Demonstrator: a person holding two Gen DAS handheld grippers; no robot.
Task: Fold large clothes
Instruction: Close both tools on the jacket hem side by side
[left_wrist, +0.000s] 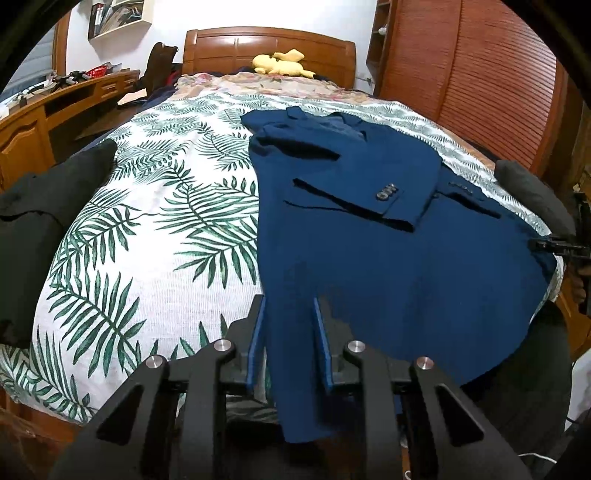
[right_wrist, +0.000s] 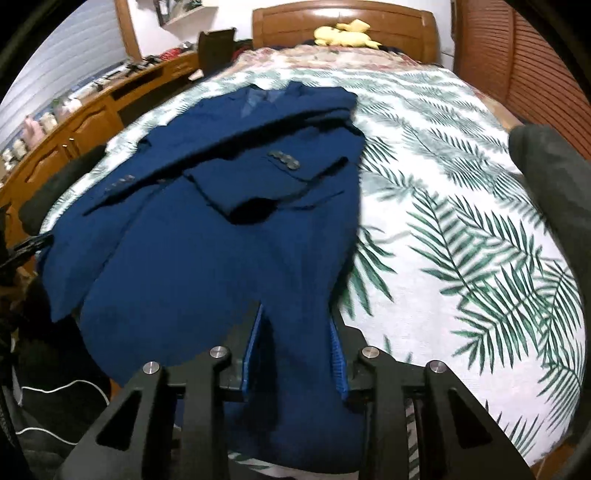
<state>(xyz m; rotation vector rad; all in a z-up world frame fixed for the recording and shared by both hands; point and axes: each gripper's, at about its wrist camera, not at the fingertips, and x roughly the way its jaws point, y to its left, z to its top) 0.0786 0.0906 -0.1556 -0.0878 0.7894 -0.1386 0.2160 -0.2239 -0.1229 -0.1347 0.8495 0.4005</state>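
Now blue jacket (left_wrist: 369, 229) flat on leaf-print bedspread (left_wrist: 155, 229), sleeves folded across; left gripper (left_wrist: 288, 306) and right gripper (right_wrist: 297, 312) straddle hem, clamping unclear.

My left wrist camera looks forward and down along its fingers from the foot of the bed (left_wrist: 147, 229), close over the blue jacket (left_wrist: 369, 240). My right wrist camera faces likewise from the jacket's (right_wrist: 207, 240) other corner. Both views share jacket, bedspread and headboard (left_wrist: 269, 44).
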